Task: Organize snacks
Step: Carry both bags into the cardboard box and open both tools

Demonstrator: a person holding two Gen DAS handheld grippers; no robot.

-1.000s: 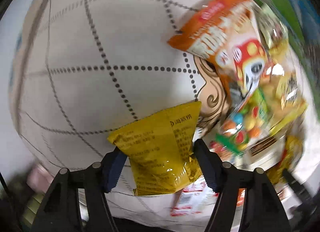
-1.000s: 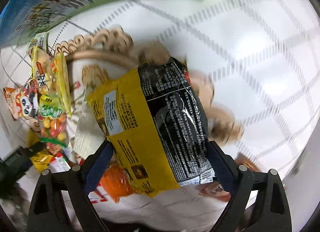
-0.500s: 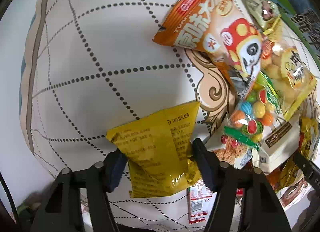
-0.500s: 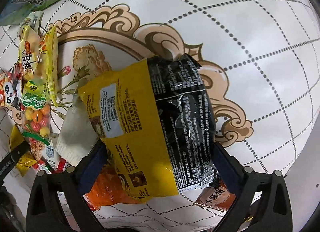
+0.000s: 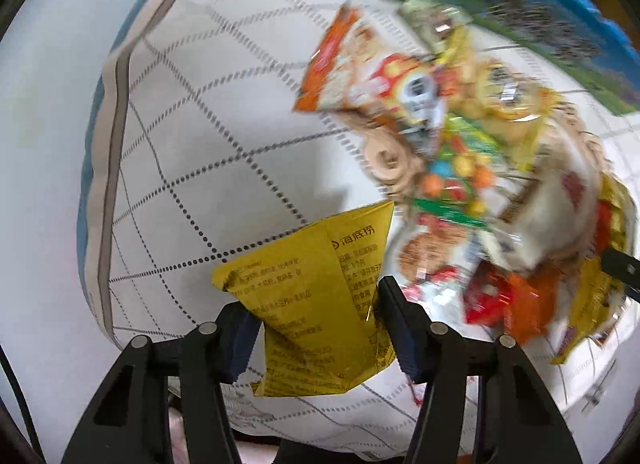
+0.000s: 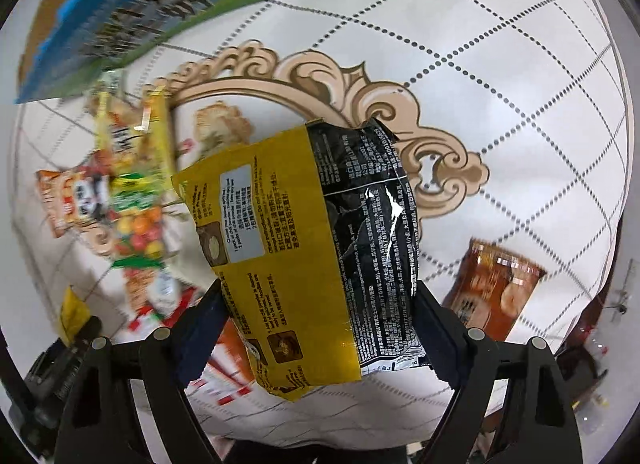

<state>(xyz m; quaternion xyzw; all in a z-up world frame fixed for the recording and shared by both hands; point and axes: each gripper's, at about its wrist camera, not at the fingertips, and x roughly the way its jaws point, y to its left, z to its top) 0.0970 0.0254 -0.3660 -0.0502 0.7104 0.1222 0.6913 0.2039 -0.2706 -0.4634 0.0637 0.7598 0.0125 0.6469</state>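
My left gripper (image 5: 316, 316) is shut on a small yellow snack packet (image 5: 316, 296) and holds it above the white dotted tablecloth (image 5: 208, 136). My right gripper (image 6: 320, 312) is shut on a larger yellow and black noodle packet (image 6: 320, 248), held above the cloth. A heap of snacks lies on the cloth: an orange panda bag (image 5: 360, 68), a colourful candy bag (image 5: 456, 168) and several other packets. The same heap shows at the left of the right wrist view (image 6: 128, 200).
A blue and green printed box (image 6: 168, 12) stands at the far side; it also shows in the left wrist view (image 5: 520, 8). A brown snack packet (image 6: 496, 288) lies right of my right gripper. The table's left edge (image 5: 108, 144) curves near my left gripper.
Both grippers have lifted and pulled back with their packets still held. The snack heap has shifted farther off in both views, and the brown packet has come into the right wrist view.
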